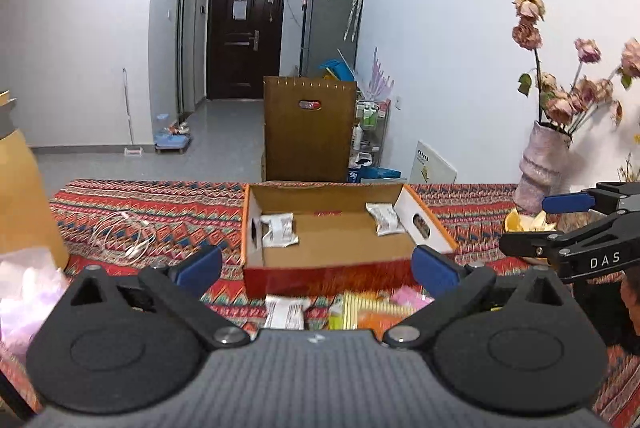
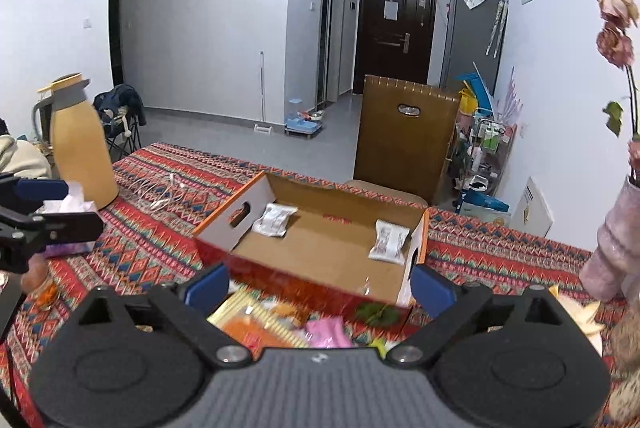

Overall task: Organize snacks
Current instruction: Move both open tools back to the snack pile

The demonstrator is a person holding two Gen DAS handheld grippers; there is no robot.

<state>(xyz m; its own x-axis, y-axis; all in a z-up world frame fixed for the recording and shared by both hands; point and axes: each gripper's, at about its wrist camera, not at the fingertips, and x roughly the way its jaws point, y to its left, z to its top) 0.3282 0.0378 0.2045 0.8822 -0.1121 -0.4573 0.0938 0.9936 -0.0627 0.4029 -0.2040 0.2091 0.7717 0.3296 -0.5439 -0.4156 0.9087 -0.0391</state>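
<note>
Clearly, both tools stand with their jaws spread wide and nothing between them; the left hand-held gripper (image 1: 318,264) looks over the near wall of the open orange-and-red cardboard box (image 1: 328,278), and the right hand-held gripper (image 2: 322,286) faces the same box (image 2: 304,286) from a slant, its blue pads on either side of the view. No earlier picture is there to compare, so only the present spread is told.

Inside the box lie two white wrapped snack packets; one white packet (image 1: 279,230) rests against the left end wall beside the handle hole, the other white packet (image 1: 385,218) leans near the right end wall; the brown floor between them is bare. Just in front of the box, on the red patterned cloth surface (image 1: 160,211), lies a loose heap of snacks: a white printed packet (image 1: 285,312), a yellow striped packet (image 1: 360,310) and a pink packet (image 2: 326,332), all somewhat blurred; a green leafy scrap (image 2: 378,312) lies touching the box's near corner.

Off to the left stands a tan insulated jug with a grey collar (image 2: 78,143), with a coiled white cable (image 2: 162,189) between it and the box; to the right stands a pink ribbed vase of dried roses (image 1: 540,167).
</note>
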